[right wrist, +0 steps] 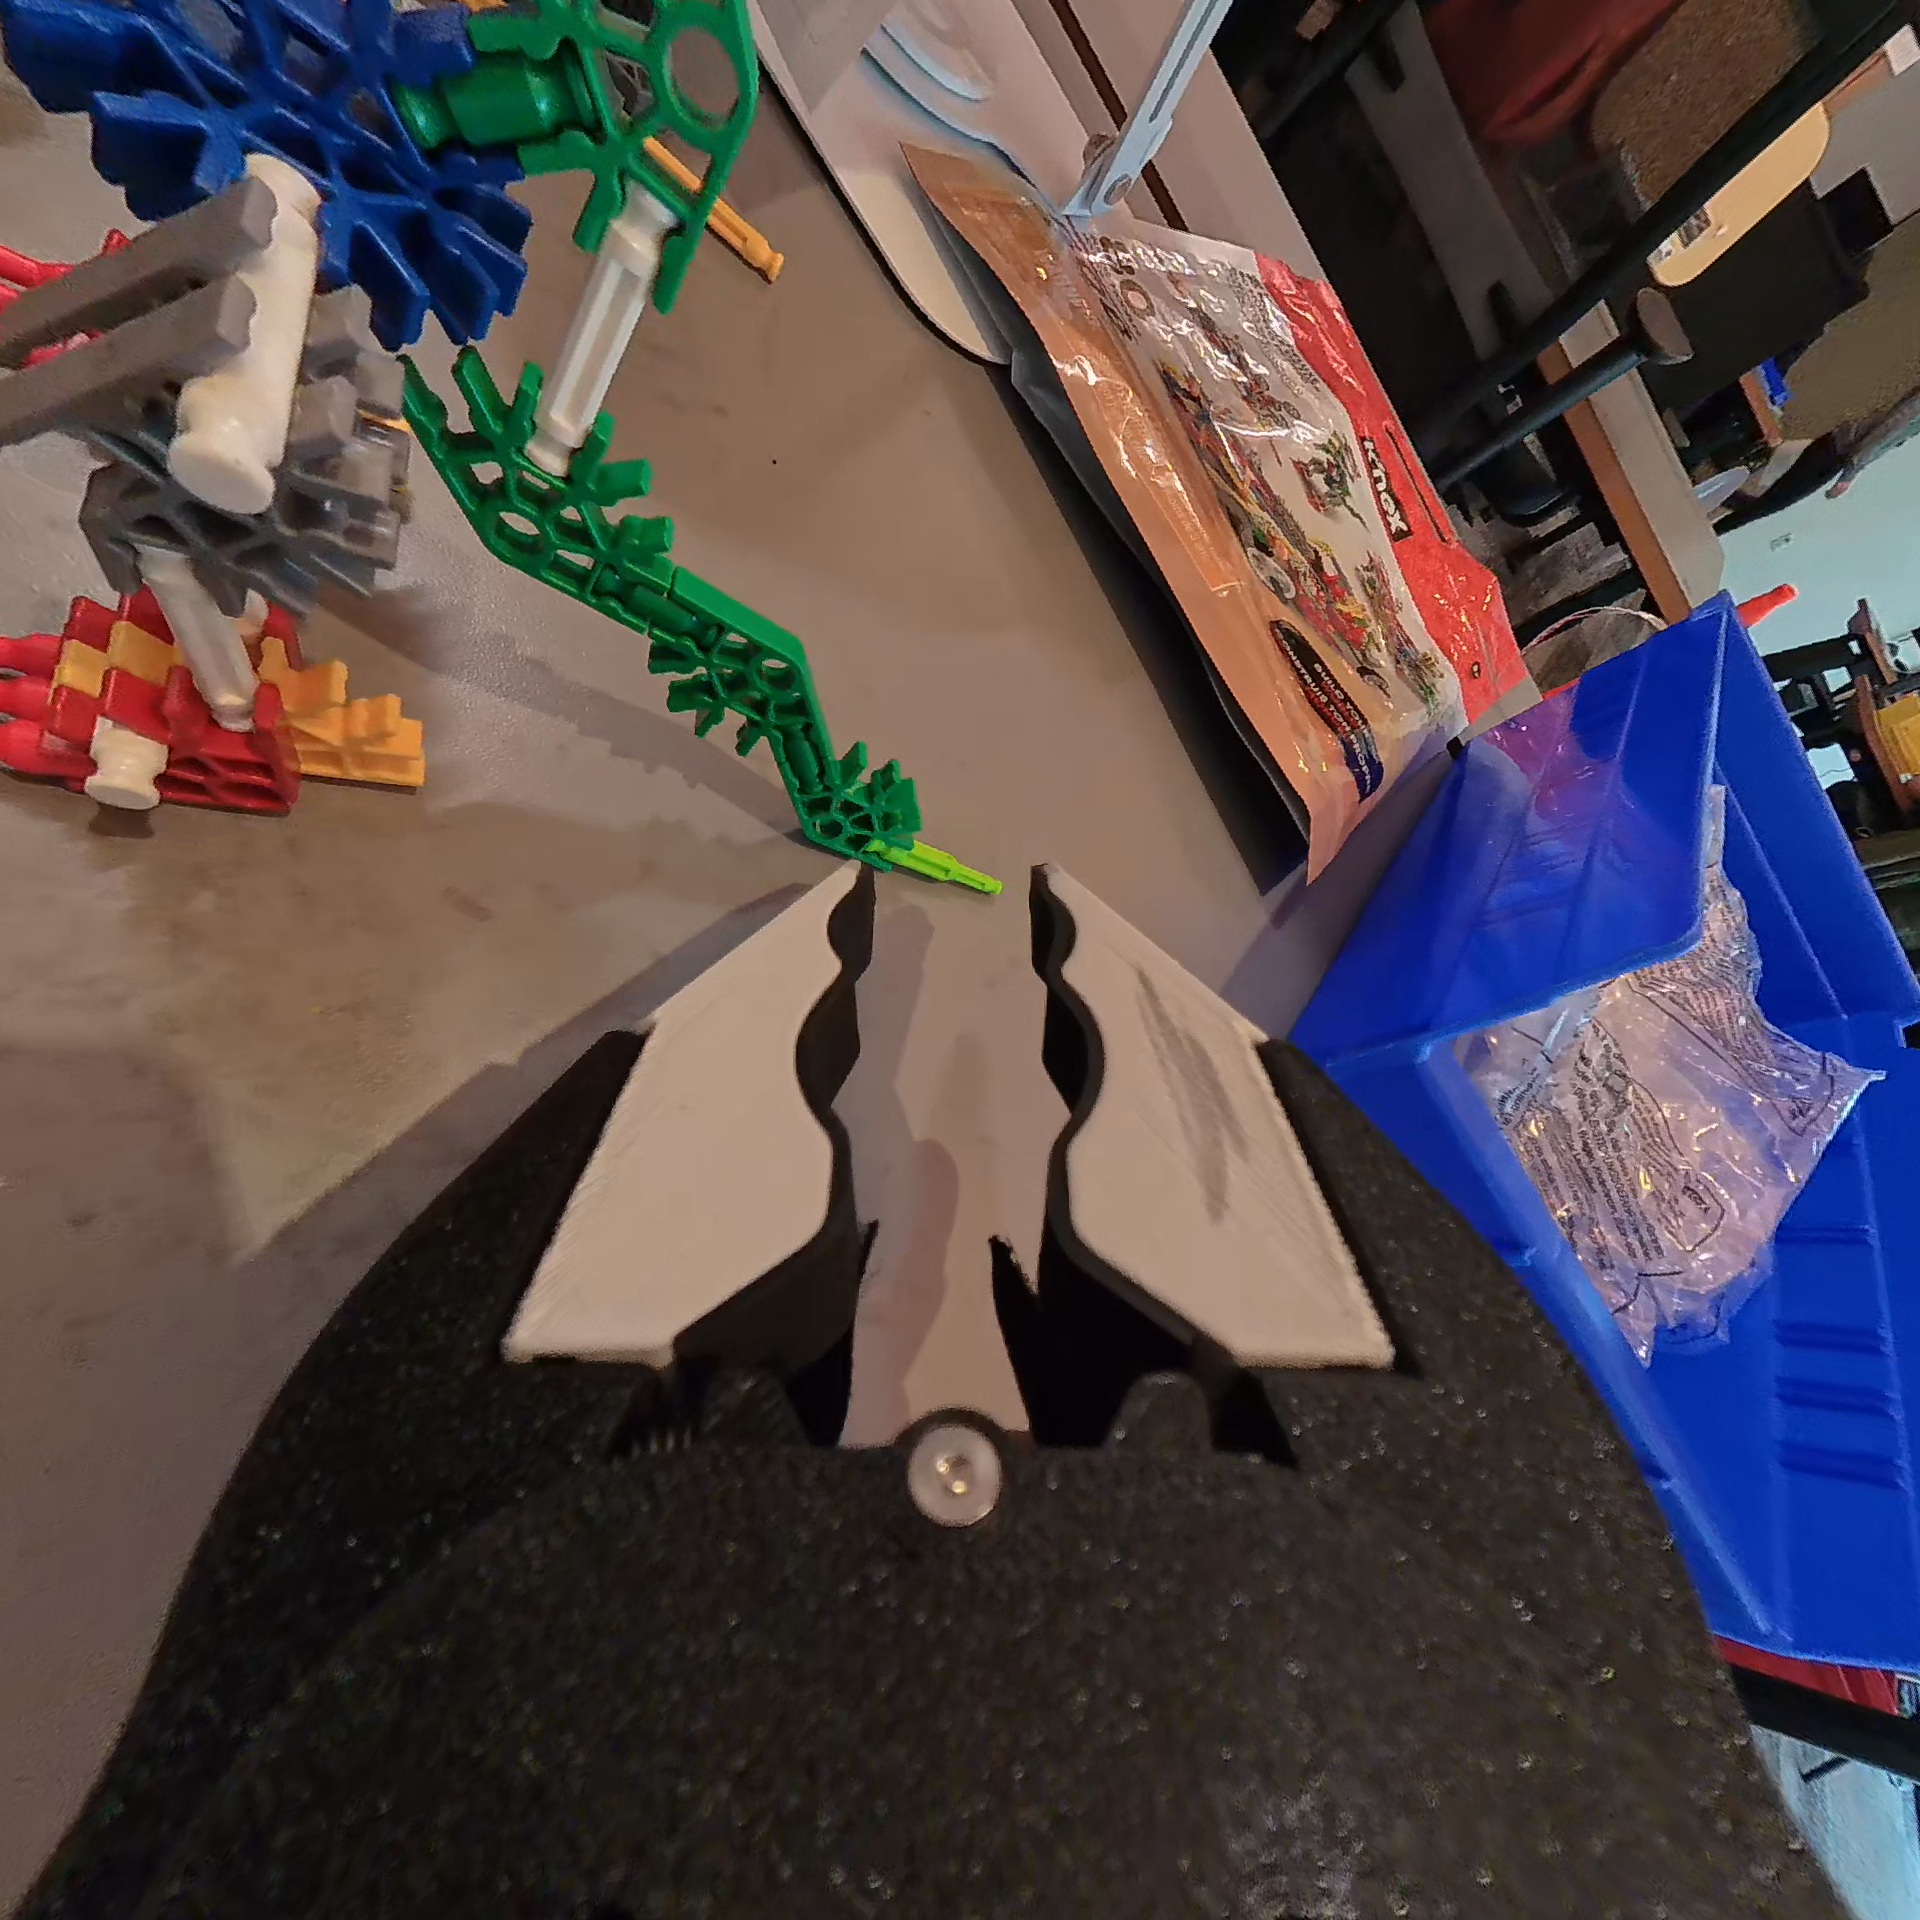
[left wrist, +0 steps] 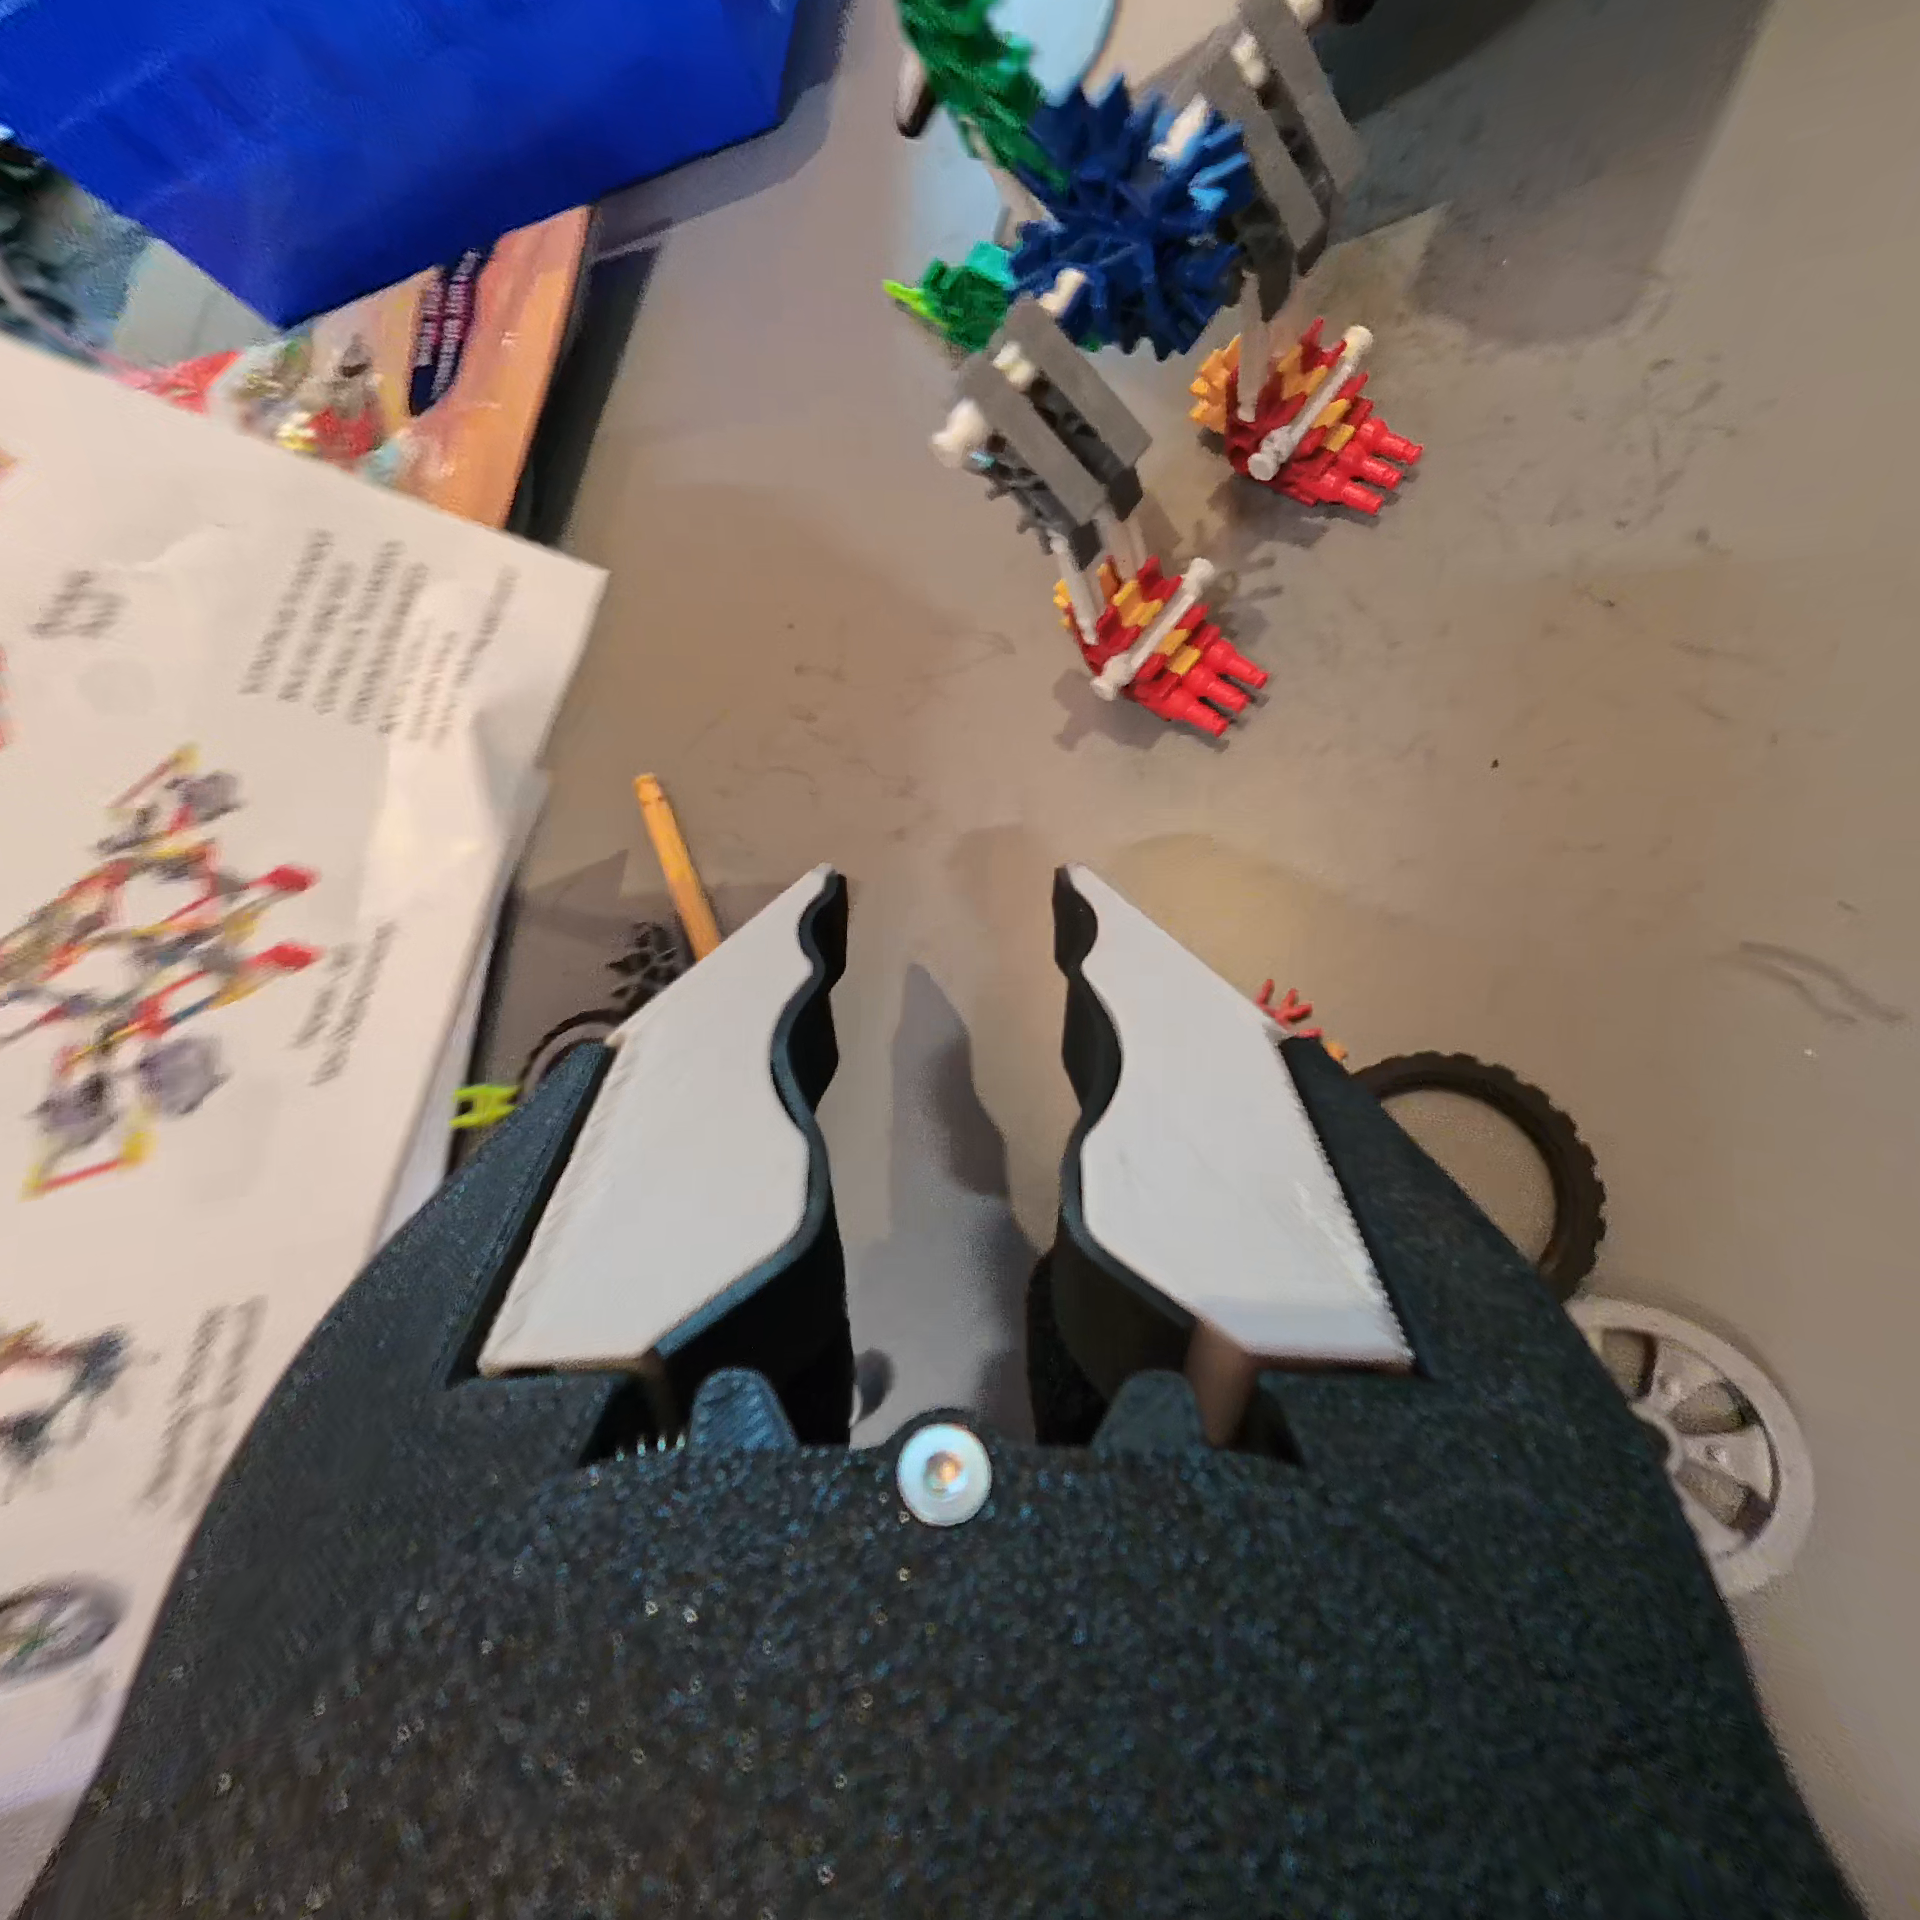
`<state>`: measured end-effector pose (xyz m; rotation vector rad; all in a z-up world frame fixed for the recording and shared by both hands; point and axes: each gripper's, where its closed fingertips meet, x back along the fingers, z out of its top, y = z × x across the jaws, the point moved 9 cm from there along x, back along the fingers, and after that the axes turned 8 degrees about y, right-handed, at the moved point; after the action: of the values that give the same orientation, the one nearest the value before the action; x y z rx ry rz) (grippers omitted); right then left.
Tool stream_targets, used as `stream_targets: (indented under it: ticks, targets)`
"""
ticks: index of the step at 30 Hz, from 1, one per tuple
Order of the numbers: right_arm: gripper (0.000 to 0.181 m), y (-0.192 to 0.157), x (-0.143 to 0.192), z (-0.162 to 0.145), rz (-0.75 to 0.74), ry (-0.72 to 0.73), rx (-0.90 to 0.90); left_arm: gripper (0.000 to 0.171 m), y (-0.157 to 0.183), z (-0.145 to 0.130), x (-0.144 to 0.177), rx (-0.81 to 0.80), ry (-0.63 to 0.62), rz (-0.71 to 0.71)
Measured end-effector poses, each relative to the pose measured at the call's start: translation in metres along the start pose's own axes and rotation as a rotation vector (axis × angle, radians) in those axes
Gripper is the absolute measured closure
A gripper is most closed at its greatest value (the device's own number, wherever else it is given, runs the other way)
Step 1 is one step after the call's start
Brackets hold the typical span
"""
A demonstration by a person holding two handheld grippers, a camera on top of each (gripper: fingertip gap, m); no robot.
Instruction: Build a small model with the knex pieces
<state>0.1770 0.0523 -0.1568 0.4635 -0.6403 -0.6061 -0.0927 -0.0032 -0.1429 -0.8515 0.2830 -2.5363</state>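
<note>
While both gape empty, left claw (left wrist: 951, 883) above table (left wrist: 1455, 935), right claw (right wrist: 951, 878) near lime rod (right wrist: 935, 868)

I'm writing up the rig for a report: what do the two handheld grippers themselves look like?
Both look alike. The left gripper and right gripper each have a black, grainy-textured body, a silver screw at its centre, and two pale grey tapered fingers with wavy black inner pads. No cables, hands or sleeves show.

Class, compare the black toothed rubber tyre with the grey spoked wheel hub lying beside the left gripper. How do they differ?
The black toothed rubber tyre is a dark, hollow ring with a knobbly tread; the grey spoked wheel hub is pale, with spokes filling its middle. The tyre lies farther forward, the hub nearer the camera. Both are round, lie flat on the grey table, right of the open left gripper.
</note>
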Motion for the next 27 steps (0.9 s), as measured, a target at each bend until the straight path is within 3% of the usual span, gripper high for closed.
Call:
stream_targets:
  ticks: [8,16,21,27]
  targets:
    - [0.152,0.0,0.0,0.0,-0.003,0.001,0.004,0.139,-0.026,-0.001,0.056,0.074,0.064,0.125]
    - [0.152,0.001,0.0,-0.001,-0.009,0.002,0.0,0.145,-0.013,-0.01,0.086,0.065,-0.039,0.134]
    - [0.151,-0.001,-0.001,0.0,0.0,-0.003,0.007,0.145,-0.008,-0.031,0.114,0.142,-0.155,0.186]
    - [0.151,-0.003,-0.002,-0.001,0.007,-0.01,0.012,0.141,0.002,-0.047,0.112,0.182,-0.226,0.177]
